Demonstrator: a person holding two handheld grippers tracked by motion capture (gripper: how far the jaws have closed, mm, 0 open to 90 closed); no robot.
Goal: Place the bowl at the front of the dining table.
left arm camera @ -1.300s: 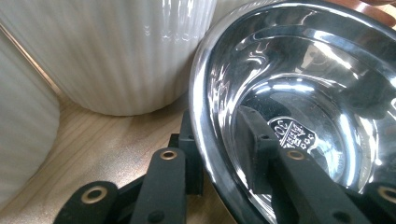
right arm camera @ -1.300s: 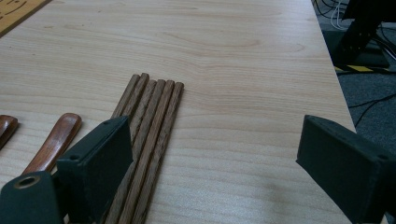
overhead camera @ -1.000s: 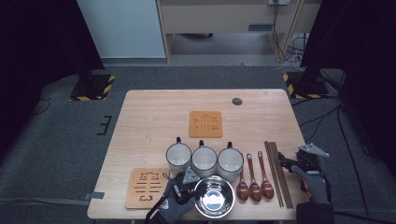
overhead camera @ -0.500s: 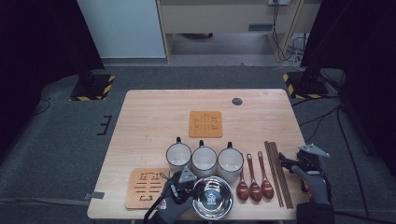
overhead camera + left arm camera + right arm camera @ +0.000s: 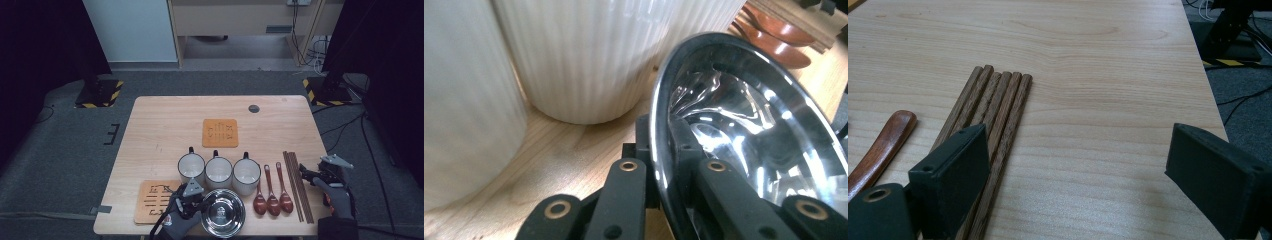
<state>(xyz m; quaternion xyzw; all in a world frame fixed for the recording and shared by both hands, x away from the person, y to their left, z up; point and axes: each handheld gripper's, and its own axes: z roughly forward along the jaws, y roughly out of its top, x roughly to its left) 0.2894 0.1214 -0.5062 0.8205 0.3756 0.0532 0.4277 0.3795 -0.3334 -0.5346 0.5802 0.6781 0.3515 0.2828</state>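
The left gripper (image 5: 192,206) is clamped on the near rim of the steel bowl (image 5: 222,212): in the left gripper view one black jaw sits inside the polished wall and the other outside it, with the rim of the steel bowl (image 5: 659,130) pinched between them. The grasp looks made, but the bowl seems to rest on the desk (image 5: 165,125) at its front edge, not yet lifted or carried anywhere. Just ahead of this gripper stand three ribbed white mugs (image 5: 218,172), and to its left lies an orange trivet (image 5: 155,200); a second orange trivet (image 5: 219,132) lies well beyond the mugs. Where the bowl is meant to go cannot be told.

The right gripper (image 5: 320,177) hovers with its jaws wide apart and nothing between them, just to the right of the bundle of dark wooden chopsticks (image 5: 993,120), with three brown wooden spoons (image 5: 272,192) farther to its left. All of these lie untouched.

No brand, label or readable writing shows; the trivets carry cut-out patterns only.
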